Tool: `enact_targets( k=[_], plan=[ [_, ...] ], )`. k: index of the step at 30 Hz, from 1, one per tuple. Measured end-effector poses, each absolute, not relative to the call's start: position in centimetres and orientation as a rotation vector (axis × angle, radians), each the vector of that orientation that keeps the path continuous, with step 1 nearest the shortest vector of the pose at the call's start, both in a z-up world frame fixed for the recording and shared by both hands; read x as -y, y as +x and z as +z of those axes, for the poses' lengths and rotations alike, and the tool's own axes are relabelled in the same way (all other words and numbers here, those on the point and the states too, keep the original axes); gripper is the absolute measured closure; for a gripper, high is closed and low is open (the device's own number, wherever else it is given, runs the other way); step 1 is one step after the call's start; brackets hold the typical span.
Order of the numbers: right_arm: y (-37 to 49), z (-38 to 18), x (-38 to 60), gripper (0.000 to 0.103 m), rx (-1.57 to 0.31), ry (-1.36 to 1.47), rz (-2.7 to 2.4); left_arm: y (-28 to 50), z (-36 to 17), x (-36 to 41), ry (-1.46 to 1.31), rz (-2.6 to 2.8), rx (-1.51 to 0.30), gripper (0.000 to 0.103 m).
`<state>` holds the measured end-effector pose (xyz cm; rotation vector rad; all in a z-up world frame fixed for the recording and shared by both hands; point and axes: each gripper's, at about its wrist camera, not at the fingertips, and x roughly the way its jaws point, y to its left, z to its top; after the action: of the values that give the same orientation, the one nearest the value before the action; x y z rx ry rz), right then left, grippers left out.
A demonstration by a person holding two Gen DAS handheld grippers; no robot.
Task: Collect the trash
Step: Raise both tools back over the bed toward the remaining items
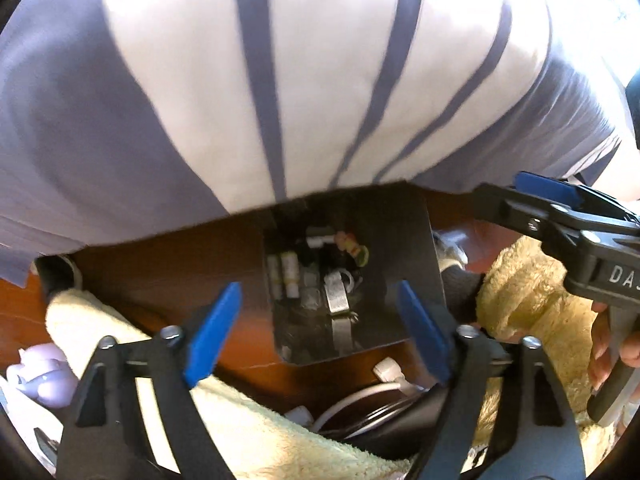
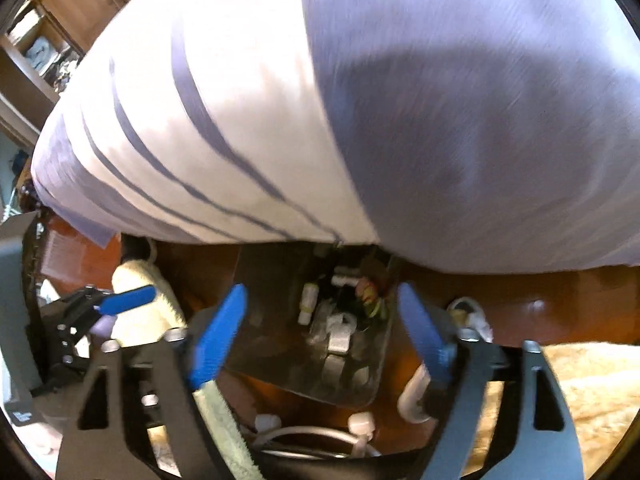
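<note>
My left gripper point(image 1: 320, 332) is open and empty, its blue pads wide apart above a dark tray point(image 1: 408, 248) on a reddish wooden table. The tray holds small items: white tubes point(image 1: 288, 276), a metal clip point(image 1: 336, 296) and a colourful wrapper point(image 1: 352, 248). My right gripper point(image 2: 320, 332) is also open and empty, above the same tray point(image 2: 260, 280). The right gripper shows in the left wrist view point(image 1: 532, 200) at the right edge. The left gripper shows in the right wrist view point(image 2: 120, 300) at the left.
The person's striped white and lilac shirt point(image 1: 280, 80) fills the upper half of both views. Cream towels point(image 1: 100, 320) and a fluffy yellow cloth point(image 1: 528, 300) lie beside the tray. White cables and plugs point(image 1: 388, 372) lie near the front. A lilac object point(image 1: 40, 376) sits at far left.
</note>
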<state>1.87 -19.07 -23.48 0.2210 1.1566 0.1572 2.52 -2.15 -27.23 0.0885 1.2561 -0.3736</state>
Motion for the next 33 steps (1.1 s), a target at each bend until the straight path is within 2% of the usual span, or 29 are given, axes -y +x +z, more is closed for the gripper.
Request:
enact_targets(
  k=[1, 4, 13, 17, 23, 30, 32, 33],
  plan=[
    [1.7, -22.6, 19.2, 0.013, -1.134, 0.214, 0.152, 2.4, -26.5, 2.0, 0.092, -0.37, -1.239, 0.015],
    [1.3, -20.1, 19.7, 0.011, -1.069, 0.214, 0.157, 2.2, -23.3, 1.3, 0.098, -0.36, -1.168, 0.01],
    [2.9, -10.8, 22.2, 0.007, -0.855, 0.172, 0.119, 4.5, -14.4, -1.0, 0.088, -0.305, -0.965, 0.008],
    [5.6, -8.3, 23.0, 0.007, -0.804, 0.139, 0.086, 7.2, -11.9, -1.4, 0.103, -0.263, -0.907, 0.008],
    [11.1, -7.3, 23.4, 0.007, -0.796, 0.146, 0.074, 12.4, -10.2, -0.9, 0.114, -0.23, -0.877, 0.008],
    [17.9, -8.2, 22.4, 0.007, -0.813, 0.142, 0.087, 18.8, -11.4, -0.8, 0.105, -0.212, -0.898, 0.008],
    [19.9, -8.6, 22.2, 0.008, -0.82, 0.151, 0.099, 20.6, -11.8, -0.7, 0.103, -0.205, -0.905, 0.008],
    [20.8, -8.7, 22.2, 0.012, -0.818, 0.155, 0.099, 21.2, -11.8, -0.8, 0.102, -0.203, -0.905, 0.009]
  ],
)
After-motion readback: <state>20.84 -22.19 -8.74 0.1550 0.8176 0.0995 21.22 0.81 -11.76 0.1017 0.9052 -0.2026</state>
